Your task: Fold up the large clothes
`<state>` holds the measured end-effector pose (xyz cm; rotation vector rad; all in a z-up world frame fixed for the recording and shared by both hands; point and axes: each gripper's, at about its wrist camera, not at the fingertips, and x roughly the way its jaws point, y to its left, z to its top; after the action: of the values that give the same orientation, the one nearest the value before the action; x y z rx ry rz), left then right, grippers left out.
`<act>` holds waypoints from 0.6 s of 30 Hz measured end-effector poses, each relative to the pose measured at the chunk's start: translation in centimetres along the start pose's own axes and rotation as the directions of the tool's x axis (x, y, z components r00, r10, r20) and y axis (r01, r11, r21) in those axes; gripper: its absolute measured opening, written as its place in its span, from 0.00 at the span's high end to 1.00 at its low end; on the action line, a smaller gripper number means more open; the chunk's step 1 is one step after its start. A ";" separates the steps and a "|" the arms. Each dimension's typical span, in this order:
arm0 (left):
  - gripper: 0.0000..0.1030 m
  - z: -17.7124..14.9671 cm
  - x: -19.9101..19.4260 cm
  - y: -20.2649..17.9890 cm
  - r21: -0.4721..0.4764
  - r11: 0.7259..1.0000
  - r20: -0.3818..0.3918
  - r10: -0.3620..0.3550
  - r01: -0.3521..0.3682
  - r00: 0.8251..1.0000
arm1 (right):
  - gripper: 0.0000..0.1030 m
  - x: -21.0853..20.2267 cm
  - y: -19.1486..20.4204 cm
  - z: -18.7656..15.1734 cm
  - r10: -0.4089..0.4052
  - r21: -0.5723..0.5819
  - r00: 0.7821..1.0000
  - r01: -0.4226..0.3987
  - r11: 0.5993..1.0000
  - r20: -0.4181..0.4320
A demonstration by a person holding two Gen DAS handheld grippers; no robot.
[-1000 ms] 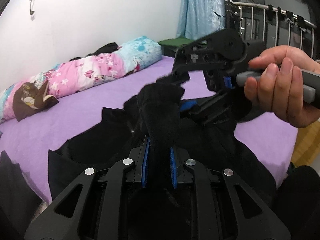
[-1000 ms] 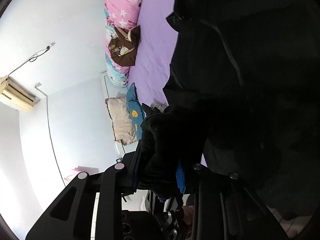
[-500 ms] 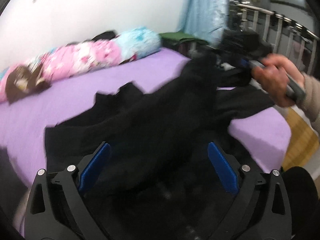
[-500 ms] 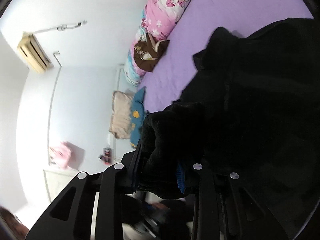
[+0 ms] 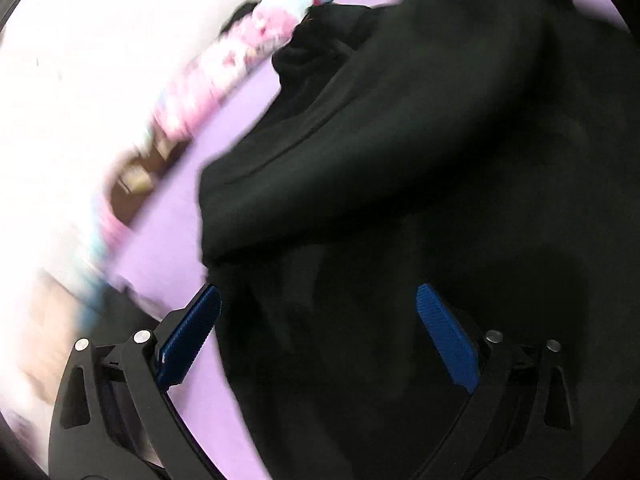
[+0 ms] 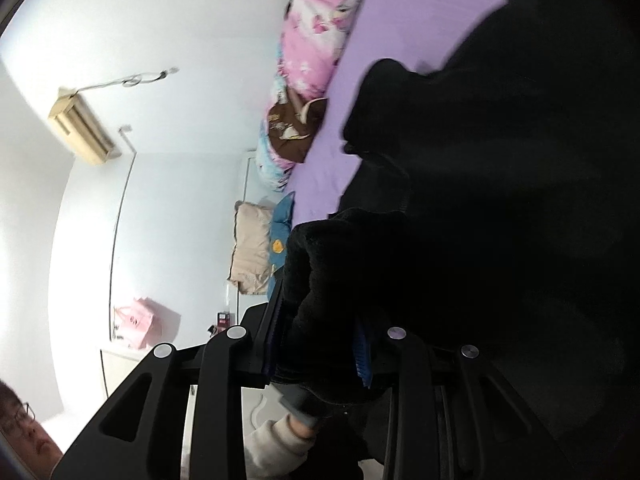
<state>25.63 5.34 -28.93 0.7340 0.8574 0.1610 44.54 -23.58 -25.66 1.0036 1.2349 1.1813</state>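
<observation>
A large black garment (image 5: pixel 400 160) lies spread over the purple bed sheet (image 5: pixel 176 224) and fills most of the left wrist view, which is blurred. My left gripper (image 5: pixel 316 320) is open, its blue pads wide apart just above the black cloth, holding nothing. My right gripper (image 6: pixel 320 340) is shut on a thick bunched fold of the black garment (image 6: pixel 500 200) and holds it lifted over the purple sheet (image 6: pixel 400 32).
A rolled pink and blue floral quilt (image 6: pixel 320 28) with a brown cloth (image 6: pixel 294 128) on it lies along the far side of the bed by the wall. A beige pillow (image 6: pixel 250 252) and a blue pillow (image 6: pixel 280 232) lie at the bed's end.
My left gripper let go of the black cloth, opened wide, and swung down over the garment. My right gripper stays shut on its fold and has turned with it.
</observation>
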 end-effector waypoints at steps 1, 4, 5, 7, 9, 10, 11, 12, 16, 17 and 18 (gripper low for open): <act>0.06 0.0 -0.1 -0.3 0.015 1.000 0.021 0.025 -0.025 0.999 | 0.71 0.2 0.6 0.0 0.008 -0.014 1.000 -0.008 1.000 -0.005; 0.05 0.5 0.3 -0.4 0.040 0.995 0.053 0.087 -0.089 0.995 | 0.71 0.4 2.0 -0.3 0.014 -0.044 1.000 -0.015 0.999 -0.017; 0.05 0.6 0.5 0.2 0.020 0.996 0.053 0.090 -0.092 0.994 | 0.71 0.7 2.4 -0.3 0.014 -0.050 1.000 -0.015 0.999 -0.020; 0.05 0.7 1.0 1.4 -0.015 0.995 0.048 0.101 -0.101 0.994 | 0.71 0.6 2.8 -0.5 0.013 -0.053 1.000 -0.014 0.998 -0.022; 0.05 0.6 1.4 3.0 -0.045 0.992 0.042 0.122 -0.120 0.992 | 0.71 0.4 3.0 -0.6 0.011 -0.059 1.000 -0.012 0.998 -0.023; 0.05 0.4 2.0 3.8 -0.051 0.990 0.029 0.132 -0.130 0.991 | 0.71 0.3 3.1 -0.6 0.012 -0.062 1.000 -0.013 0.998 -0.020; 0.05 0.2 2.5 4.2 -0.048 0.989 0.019 0.141 -0.140 0.990 | 0.71 0.4 3.1 -0.6 0.014 -0.063 1.000 -0.015 0.998 -0.018; 0.05 -0.1 3.2 4.7 -0.037 0.988 0.007 0.148 -0.147 0.989 | 0.71 0.4 3.1 -0.6 0.014 -0.064 1.000 -0.015 0.998 -0.014; 0.05 -0.3 5.4 6.2 -0.010 0.988 0.002 0.152 -0.152 0.988 | 0.71 0.3 3.0 -0.5 0.018 -0.069 1.000 -0.018 0.997 -0.004; 0.05 -0.3 5.9 6.5 -0.009 0.991 0.005 0.137 -0.137 0.991 | 0.71 0.1 2.9 -0.6 0.016 -0.070 1.000 -0.016 0.997 -0.001; 0.05 -0.2 6.3 6.8 -0.019 0.994 0.003 0.110 -0.110 0.994 | 0.71 -0.1 2.9 -0.6 0.015 -0.070 1.000 -0.015 0.997 0.002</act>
<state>30.64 13.10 -28.58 0.7645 0.8111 0.2656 43.66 -23.29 -22.90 0.9634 1.1777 1.2259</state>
